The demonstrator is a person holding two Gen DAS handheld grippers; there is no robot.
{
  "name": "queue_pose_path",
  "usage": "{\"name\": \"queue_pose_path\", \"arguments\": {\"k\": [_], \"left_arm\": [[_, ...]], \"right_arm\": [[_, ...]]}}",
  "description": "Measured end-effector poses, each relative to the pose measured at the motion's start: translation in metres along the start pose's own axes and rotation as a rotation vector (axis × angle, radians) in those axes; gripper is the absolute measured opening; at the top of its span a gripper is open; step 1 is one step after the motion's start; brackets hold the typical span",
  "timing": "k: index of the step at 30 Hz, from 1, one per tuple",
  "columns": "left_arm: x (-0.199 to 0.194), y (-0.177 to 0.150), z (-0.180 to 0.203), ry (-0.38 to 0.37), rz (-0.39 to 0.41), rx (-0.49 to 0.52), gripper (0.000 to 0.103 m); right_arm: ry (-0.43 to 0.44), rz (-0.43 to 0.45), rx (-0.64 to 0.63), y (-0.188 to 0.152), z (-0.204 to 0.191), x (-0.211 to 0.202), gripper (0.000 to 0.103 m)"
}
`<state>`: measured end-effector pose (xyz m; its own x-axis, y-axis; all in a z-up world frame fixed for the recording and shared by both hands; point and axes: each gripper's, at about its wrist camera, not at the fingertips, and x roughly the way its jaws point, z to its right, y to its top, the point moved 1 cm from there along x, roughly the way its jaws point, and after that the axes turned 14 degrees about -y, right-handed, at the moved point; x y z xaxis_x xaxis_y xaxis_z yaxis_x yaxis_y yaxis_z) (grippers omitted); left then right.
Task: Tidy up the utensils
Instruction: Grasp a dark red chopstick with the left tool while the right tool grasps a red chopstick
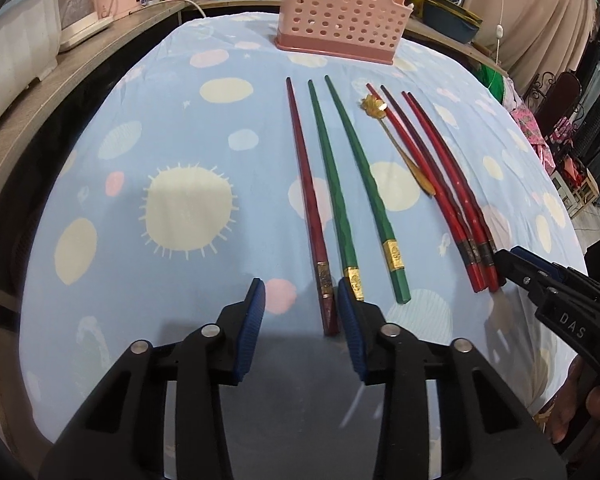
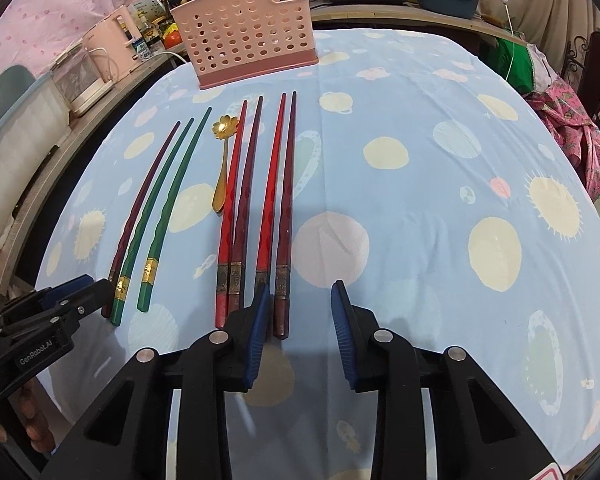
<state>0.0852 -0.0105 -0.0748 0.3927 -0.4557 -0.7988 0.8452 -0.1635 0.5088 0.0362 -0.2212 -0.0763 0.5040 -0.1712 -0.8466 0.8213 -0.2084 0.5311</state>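
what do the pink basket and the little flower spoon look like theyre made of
Pink basket: likely moulded plastic, matte, with uniform punched holes and thin walls. Flower spoon: probably metal with a gold finish; it glints brightly at the petal-shaped bowl, though gold-coloured plastic can't be excluded.

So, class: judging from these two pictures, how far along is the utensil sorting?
Done: nothing shows in the pink holder yet. In hand: the left claw straddles the end of the dark red chopstick, and the right claw straddles the end of the rightmost chopstick, neither clearly clamped. Left: all seven chopsticks and the gold spoon lie on the tablecloth.
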Motion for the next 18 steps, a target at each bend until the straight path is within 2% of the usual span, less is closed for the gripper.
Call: {"name": "queue_pose_path", "arguments": {"k": [7, 9, 14, 15, 18], "left_arm": [[0.0003, -0.0012, 0.0008, 0.010, 0.004, 0.010, 0.034], [0.0008, -0.0015, 0.0014, 0.018, 0.005, 0.020, 0.031], [0.0008, -0.0013, -0.0015, 0.009, 0.008, 0.018, 0.008], [0.0008, -0.0014, -0.0017, 0.007, 0.008, 0.019, 0.007], [-0.0007, -0.0014, -0.0012, -0.001, 0.008, 0.020, 0.007]], "right_arm": [[-0.016, 0.003, -0.013, -0.0012, -0.0022, 0.0024, 0.022], [-0.022, 0.007, -0.019, -0.0015, -0.0027, 0.0023, 0.022], [-0.027, 0.010, -0.024, -0.0019, -0.0025, 0.0017, 0.013], [-0.023, 0.008, -0.024, -0.0017, -0.0020, 0.0018, 0.008], [-0.020, 0.008, -0.023, -0.0015, -0.0002, 0.0009, 0.008]]}}
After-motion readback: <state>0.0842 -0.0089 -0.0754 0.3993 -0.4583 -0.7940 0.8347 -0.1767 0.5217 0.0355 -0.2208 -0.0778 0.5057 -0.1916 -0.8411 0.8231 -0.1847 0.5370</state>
